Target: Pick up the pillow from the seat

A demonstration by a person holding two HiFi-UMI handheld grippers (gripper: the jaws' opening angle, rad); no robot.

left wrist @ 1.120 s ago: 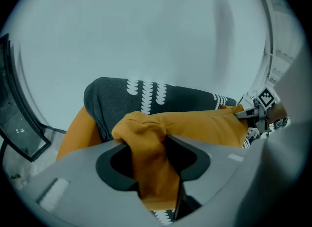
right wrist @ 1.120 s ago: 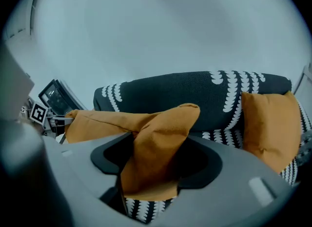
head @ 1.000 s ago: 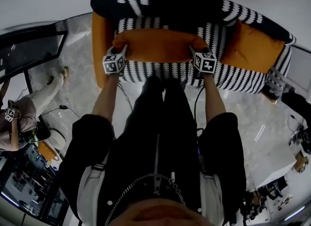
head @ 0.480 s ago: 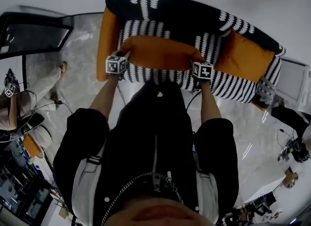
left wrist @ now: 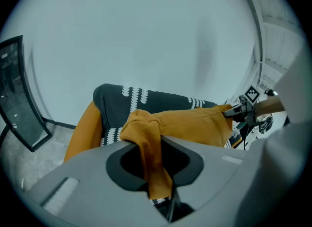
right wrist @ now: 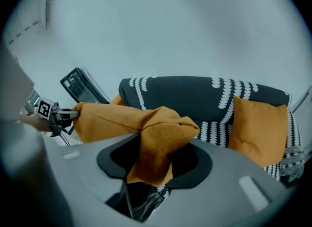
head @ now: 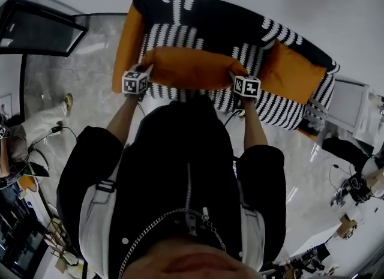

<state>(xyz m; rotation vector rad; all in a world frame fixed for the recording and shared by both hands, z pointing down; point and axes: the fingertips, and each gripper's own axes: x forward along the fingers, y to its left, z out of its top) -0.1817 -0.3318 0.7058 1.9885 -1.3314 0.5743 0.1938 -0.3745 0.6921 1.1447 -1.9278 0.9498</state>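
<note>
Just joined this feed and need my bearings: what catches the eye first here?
The long orange pillow stands out, stretched across the front of the black-and-white sofa. The left gripper and right gripper are each at one end, their jaws closing on bunched fabric between them. Next comes a second orange pillow, leaning at the sofa's right end in the head view.

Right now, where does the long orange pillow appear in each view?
Head view: pillow at upper centre, lying crosswise before the sofa back.
Left gripper view: pillow from bottom centre, stretching right.
Right gripper view: pillow from bottom centre, stretching left.
Shared landmark: the black-and-white sofa back stands behind it in all three.
</note>
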